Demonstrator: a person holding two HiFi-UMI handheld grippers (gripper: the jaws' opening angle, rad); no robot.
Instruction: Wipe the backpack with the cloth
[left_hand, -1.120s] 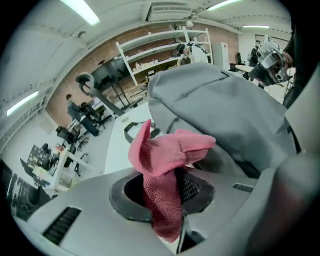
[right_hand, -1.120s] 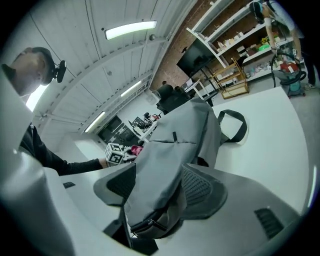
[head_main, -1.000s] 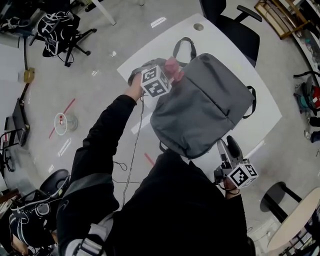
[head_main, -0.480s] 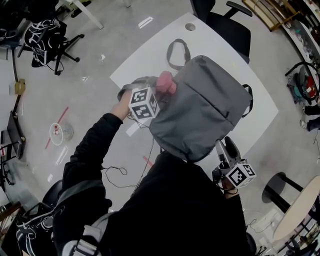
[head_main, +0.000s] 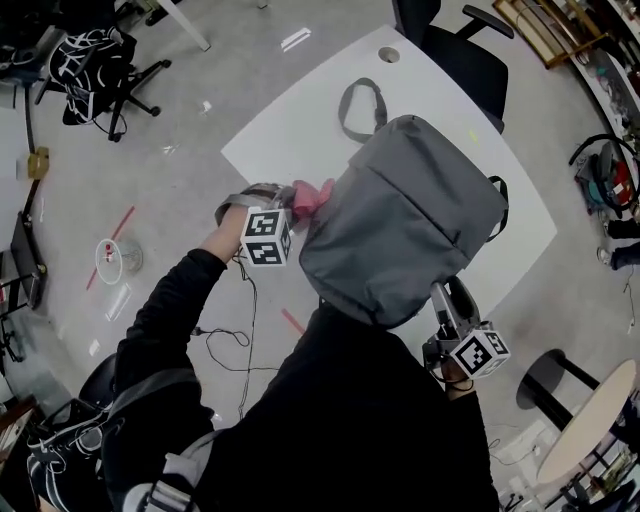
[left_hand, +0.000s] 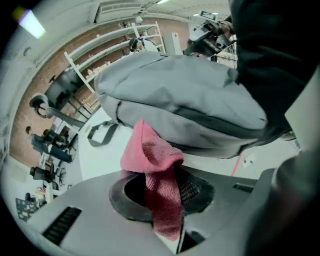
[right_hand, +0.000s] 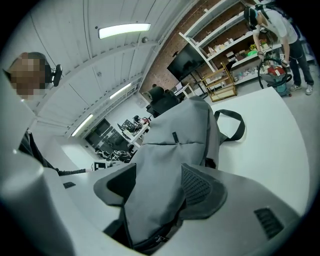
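The left tool (head_main: 292, 203) is pinched on the pink cloth (head_main: 312, 195), a fold poking past its tips so that fabric meets the grey backpack (head_main: 410, 225) just ahead. The right tool (head_main: 448, 298) is clamped on the backpack's near edge, apparently steadying it on the white surface (head_main: 300, 120).

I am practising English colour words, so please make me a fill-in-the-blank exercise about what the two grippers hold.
1. The left gripper is shut on a ____ cloth.
2. The backpack clamped by the right gripper is ____ in colour.
3. The backpack lies on a ____ table.

Missing words: pink; grey; white.
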